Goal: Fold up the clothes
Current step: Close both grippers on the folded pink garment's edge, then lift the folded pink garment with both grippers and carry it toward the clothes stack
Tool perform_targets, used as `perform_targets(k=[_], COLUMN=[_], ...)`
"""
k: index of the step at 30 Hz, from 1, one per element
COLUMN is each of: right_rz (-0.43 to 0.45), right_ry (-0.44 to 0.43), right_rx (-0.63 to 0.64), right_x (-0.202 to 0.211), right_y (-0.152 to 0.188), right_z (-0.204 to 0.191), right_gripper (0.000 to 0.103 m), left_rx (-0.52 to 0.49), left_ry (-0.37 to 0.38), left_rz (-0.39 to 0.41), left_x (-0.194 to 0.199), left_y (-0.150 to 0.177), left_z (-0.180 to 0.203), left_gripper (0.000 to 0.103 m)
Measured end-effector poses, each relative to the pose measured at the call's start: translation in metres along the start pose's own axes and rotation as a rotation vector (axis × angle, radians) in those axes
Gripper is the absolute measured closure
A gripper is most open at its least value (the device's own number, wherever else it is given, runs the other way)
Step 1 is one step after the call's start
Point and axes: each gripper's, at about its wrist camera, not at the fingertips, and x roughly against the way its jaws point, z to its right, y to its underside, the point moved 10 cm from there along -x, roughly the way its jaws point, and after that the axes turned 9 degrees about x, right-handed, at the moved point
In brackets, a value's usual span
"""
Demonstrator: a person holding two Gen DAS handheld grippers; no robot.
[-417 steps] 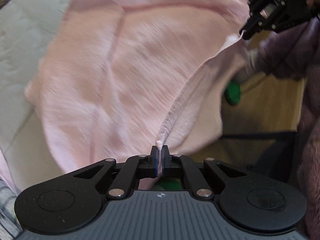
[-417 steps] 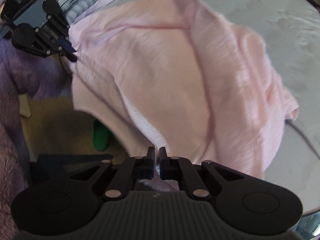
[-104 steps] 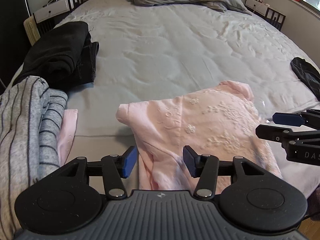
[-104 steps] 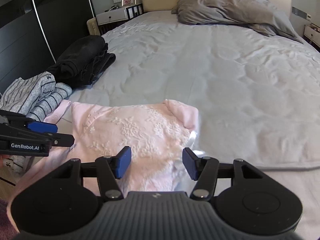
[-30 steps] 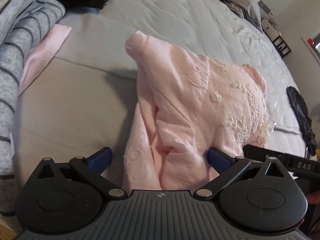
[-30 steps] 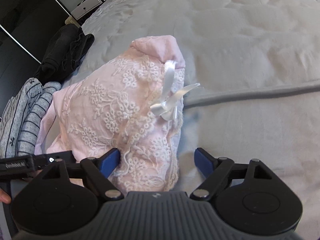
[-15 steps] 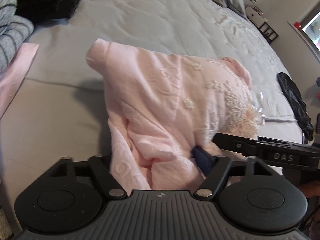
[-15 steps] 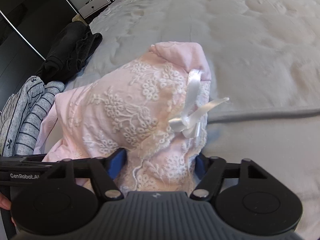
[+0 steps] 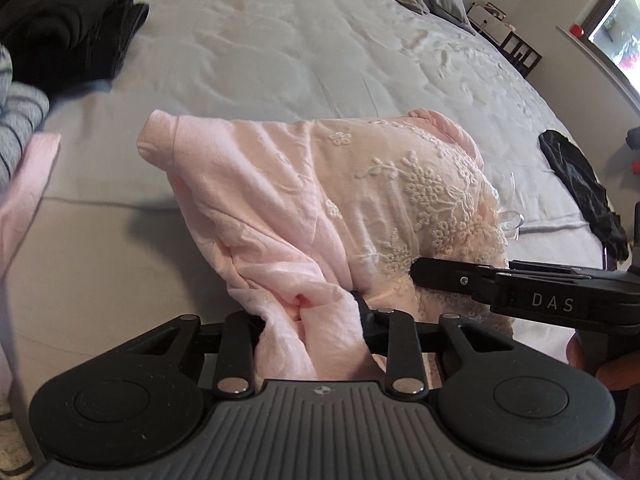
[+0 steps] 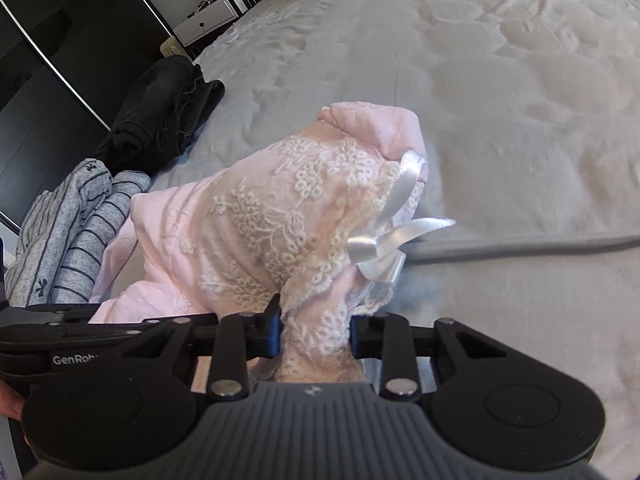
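The pink garment is lying bunched at the near edge of the bed, its lace-embroidered panel facing up and a white ribbon bow hanging at its right side. The left gripper is clamping a thick gather of plain pink fabric at the near left end; its left finger is buried in the cloth, so the exact jaw gap is probably narrow but cannot be read. The right gripper is gripping the lace-trimmed near right end, with fabric filling the space between its fingers. The two grippers are sitting just beside each other, the right one crossing the left wrist view and touching the lace.

No container is showing in either view. A dark pile of clothing is resting on the far left part of the bed, and a grey striped stack is sitting nearer, beside the garment. Another dark item is lying at the right edge.
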Motion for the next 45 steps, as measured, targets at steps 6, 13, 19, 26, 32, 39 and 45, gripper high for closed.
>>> perform_targets(k=[6, 13, 19, 26, 32, 39, 45], right_rz=[0.03, 0.08, 0.109, 0.155, 0.184, 0.182, 0.142], right_ry=[-0.015, -0.028, -0.065, -0.173, -0.282, -0.406, -0.474], right_rx=[-0.003, -0.006, 0.019, 0.083, 0.114, 0.184, 0.224], right_x=[0.012, 0.035, 0.058, 0.083, 0.102, 0.103, 0.079], right_y=[-0.005, -0.016, -0.026, -0.048, -0.073, -0.095, -0.106], right_z=[-0.003, -0.004, -0.022, -0.08, -0.146, -0.236, -0.295], right_gripper=[0.075, 0.075, 0.075, 0.075, 0.075, 0.075, 0.075], left_rx=[-0.044, -0.063, -0.087, -0.093, -0.084, -0.039, -0.015], left_ry=[-0.027, -0.02, -0.022, -0.042, -0.1, -0.165, -0.225], left_rz=[0.03, 0.079, 0.118, 0.198, 0.28, 0.331, 0.331], left_x=[0.01, 0.035, 0.062, 0.135, 0.206, 0.277, 0.306], left_y=[-0.005, -0.01, -0.014, -0.024, -0.034, -0.045, -0.059], left_z=[0.014, 0.026, 0.034, 0.015, -0.011, -0.063, -0.11], left_gripper=[0.079, 0.08, 0.08, 0.08, 0.08, 0.08, 0.08])
